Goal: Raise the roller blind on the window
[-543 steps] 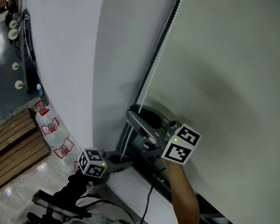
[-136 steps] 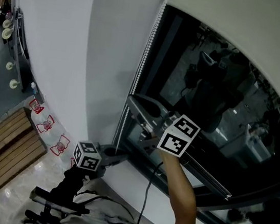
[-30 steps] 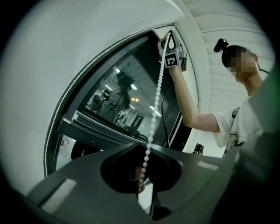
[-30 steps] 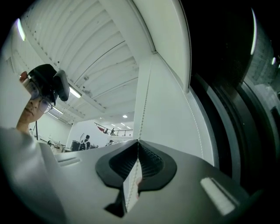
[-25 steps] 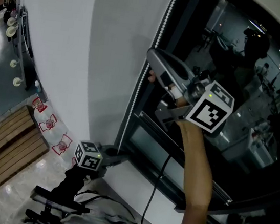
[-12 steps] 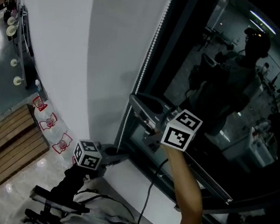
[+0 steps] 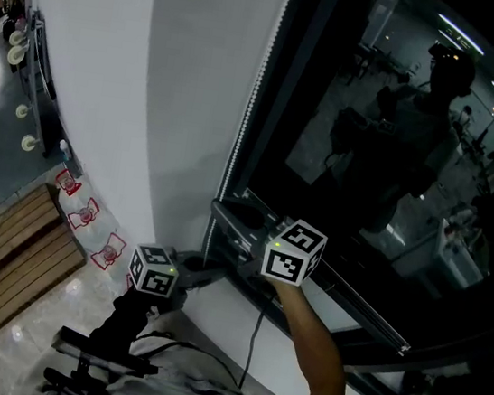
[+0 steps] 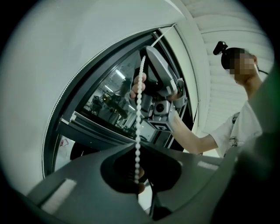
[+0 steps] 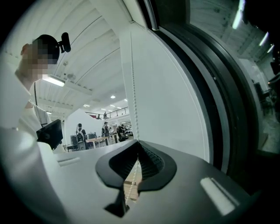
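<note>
- Two grippers: the left gripper [image 8: 139,177] and the right gripper [image 9: 133,173].
- Two marker cubes [image 7: 154,271], one on each gripper.
- One bead chain [image 7: 250,101].
- One window [image 7: 397,168].
- Three red-and-white floor stickers [image 7: 88,215] in view.

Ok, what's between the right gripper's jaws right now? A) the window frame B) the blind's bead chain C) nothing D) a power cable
B: in the right gripper view, the right gripper has its jaws pinched together on the bead chain, which hangs down straight into them.
</note>
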`<state>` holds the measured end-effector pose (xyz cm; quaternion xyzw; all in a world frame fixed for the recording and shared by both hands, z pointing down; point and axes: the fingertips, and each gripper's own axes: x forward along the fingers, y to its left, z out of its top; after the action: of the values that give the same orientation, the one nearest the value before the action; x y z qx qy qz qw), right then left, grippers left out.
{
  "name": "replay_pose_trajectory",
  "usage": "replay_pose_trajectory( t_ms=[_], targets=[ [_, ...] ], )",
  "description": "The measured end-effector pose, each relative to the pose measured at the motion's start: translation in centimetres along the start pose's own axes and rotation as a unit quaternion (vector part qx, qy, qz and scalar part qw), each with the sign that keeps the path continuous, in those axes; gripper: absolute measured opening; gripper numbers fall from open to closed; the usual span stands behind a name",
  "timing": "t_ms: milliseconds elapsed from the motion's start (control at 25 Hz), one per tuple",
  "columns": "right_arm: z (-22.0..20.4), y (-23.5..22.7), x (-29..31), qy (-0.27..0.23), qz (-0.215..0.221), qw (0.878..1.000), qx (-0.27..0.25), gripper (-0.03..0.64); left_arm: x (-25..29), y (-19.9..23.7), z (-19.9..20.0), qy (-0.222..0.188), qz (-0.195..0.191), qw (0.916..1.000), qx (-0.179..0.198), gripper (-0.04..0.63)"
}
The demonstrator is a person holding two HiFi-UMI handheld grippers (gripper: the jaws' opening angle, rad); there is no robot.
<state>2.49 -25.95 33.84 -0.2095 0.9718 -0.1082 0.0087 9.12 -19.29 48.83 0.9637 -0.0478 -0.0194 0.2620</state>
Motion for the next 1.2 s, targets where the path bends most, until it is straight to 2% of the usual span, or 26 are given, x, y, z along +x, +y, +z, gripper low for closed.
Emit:
replay_pose_trajectory(
  t_ms=[280,400,560,720,880,1000,1200],
  targets=[
    [-6.9,-0.4,-0.2,0.049,-0.01,0.998,0.041,0.006,-0.4,0.4,0.4,-0.009,0.005,0.9999,-0.004,-0.002],
    [-9.2,-0.8,-0.5,0.059,-0.016,0.996,0.06,0.006,-0.3,0.5,0.0,0.001,0.01,0.9999,-0.001,-0.002],
    [-9.3,-1.0,-0.9,0.053,-0.014,0.997,0.063,0.006,-0.3,0.4,-0.1,-0.004,0.008,0.9999,-0.008,-0.002],
    [-8.9,-0.6,-0.9,0.059,-0.01,0.998,0.028,0.009,-0.4,0.4,0.2,-0.007,0.006,0.9999,-0.005,-0.002],
    [-6.5,-0.1,-0.9,0.026,-0.001,0.999,0.019,0.045,-0.6,0.6,0.2,-0.009,0.008,0.9999,-0.005,-0.002],
    [-2.3,0.2,-0.5,-0.012,0.015,1.0,0.016,0.062,-0.5,0.5,0.2,-0.008,0.006,0.9999,-0.005,-0.002],
    [5.2,1.8,0.3,-0.047,0.04,0.997,-0.037,0.069,-0.3,0.4,0.1,-0.008,0.005,0.9999,-0.007,-0.002]
  ],
)
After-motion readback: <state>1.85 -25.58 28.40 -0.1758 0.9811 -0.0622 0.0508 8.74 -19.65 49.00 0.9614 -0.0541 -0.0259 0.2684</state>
